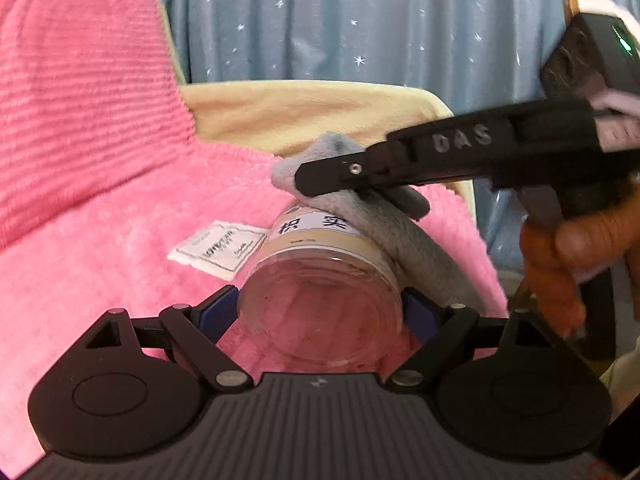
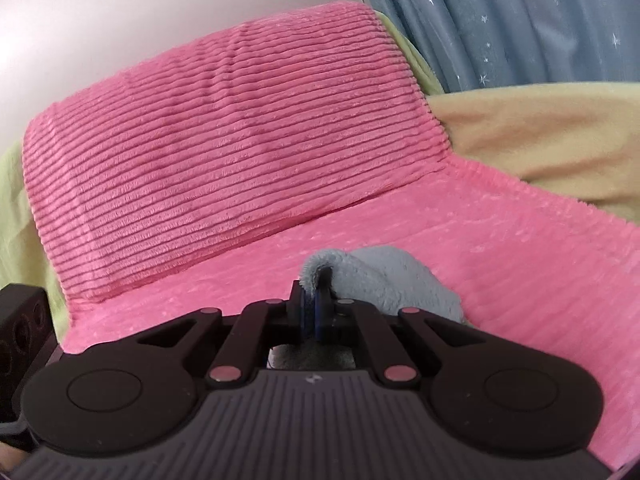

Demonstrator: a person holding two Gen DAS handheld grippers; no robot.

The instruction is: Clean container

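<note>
A clear round plastic container (image 1: pixel 320 300) with a tan band and a white label lies on its side, its bottom toward the left wrist camera. My left gripper (image 1: pixel 320 312) is shut on it, a blue pad pressing each side. A grey fluffy cloth (image 1: pixel 384 224) drapes over the container's upper right side. My right gripper (image 1: pixel 316 180) reaches in from the right, shut on the cloth's top end, held by a person's hand (image 1: pixel 560 272). In the right wrist view the right gripper (image 2: pixel 316 300) pinches the grey cloth (image 2: pixel 384 280) between closed blue pads; the container is hidden there.
A pink ribbed blanket (image 1: pixel 100 208) covers the seat and the cushion (image 2: pixel 224 152) behind it. A white paper label (image 1: pixel 218 250) lies on the blanket left of the container. A yellow cover (image 1: pixel 312 112) and a blue star-patterned curtain (image 1: pixel 360 20) lie behind.
</note>
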